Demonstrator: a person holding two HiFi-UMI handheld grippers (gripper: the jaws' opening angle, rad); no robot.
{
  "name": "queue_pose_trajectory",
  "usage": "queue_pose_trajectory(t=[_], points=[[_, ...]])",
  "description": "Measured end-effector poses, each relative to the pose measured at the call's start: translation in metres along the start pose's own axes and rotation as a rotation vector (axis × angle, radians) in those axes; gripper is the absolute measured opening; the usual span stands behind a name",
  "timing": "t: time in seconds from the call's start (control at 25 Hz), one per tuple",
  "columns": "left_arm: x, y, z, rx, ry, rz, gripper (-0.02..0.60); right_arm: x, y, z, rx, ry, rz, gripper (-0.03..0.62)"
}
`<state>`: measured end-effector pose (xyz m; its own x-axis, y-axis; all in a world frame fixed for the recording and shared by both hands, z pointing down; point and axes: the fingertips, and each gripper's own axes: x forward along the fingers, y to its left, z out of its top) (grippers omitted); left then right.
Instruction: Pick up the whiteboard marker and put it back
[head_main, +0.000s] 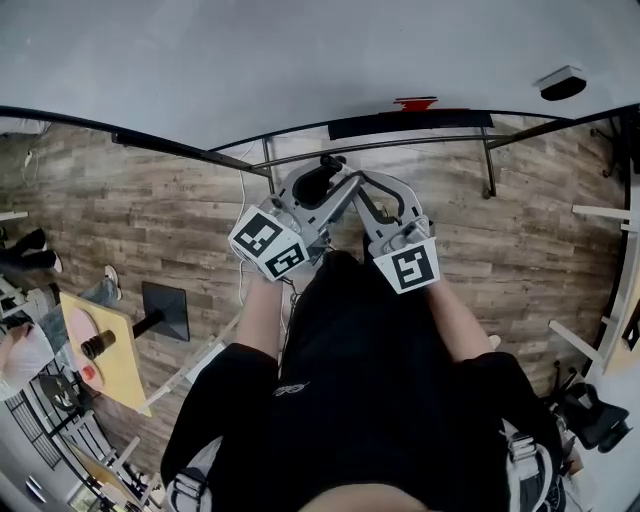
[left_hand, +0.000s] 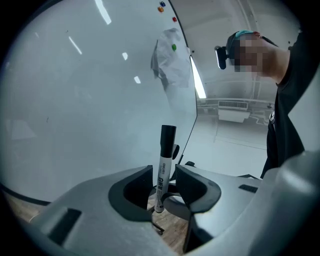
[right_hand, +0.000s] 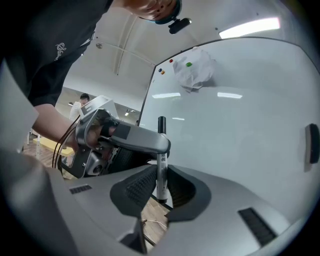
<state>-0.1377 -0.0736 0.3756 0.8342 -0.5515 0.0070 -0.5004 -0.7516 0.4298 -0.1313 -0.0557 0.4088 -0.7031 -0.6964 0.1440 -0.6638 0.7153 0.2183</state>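
Observation:
The whiteboard marker (right_hand: 161, 160), white with a black cap, stands upright between the pads of my right gripper (right_hand: 161, 176), which is shut on its lower barrel. My left gripper (left_hand: 164, 176) reaches in from the other side. Its jaws straddle the same marker (left_hand: 164, 167) with a gap on each side, so it is open. One of its fingers (right_hand: 142, 140) crosses just beside the marker's upper part. In the head view both grippers meet close in front of the whiteboard (head_main: 300, 60), left gripper (head_main: 322, 182) and right gripper (head_main: 368, 205).
A crumpled white cloth (right_hand: 195, 71) hangs on the whiteboard (right_hand: 240, 120) under small coloured magnets. A dark eraser (right_hand: 313, 143) sticks to the board further right. The board's metal stand (head_main: 400, 140) runs along the wooden floor (head_main: 150, 210). A yellow table (head_main: 100, 350) stands at the left.

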Motion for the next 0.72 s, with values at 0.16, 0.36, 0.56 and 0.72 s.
queue_pose_trajectory(t=[0.16,0.36,0.56,0.72], points=[[0.008,-0.003,-0.005,0.036,0.026,-0.004,0.114,-0.006,-0.006,-0.002,0.012,-0.002,-0.024,0.057],[0.014,-0.007,-0.010,0.070,0.049,0.008,0.066,-0.011,-0.011,-0.003,0.021,-0.013,-0.052,0.057],[0.014,-0.010,-0.013,0.132,0.064,0.026,0.064,-0.013,-0.010,-0.005,0.056,0.002,-0.074,0.058],[0.011,-0.003,-0.015,0.152,0.073,0.077,0.063,-0.017,-0.009,-0.007,0.081,0.016,-0.101,0.084]])
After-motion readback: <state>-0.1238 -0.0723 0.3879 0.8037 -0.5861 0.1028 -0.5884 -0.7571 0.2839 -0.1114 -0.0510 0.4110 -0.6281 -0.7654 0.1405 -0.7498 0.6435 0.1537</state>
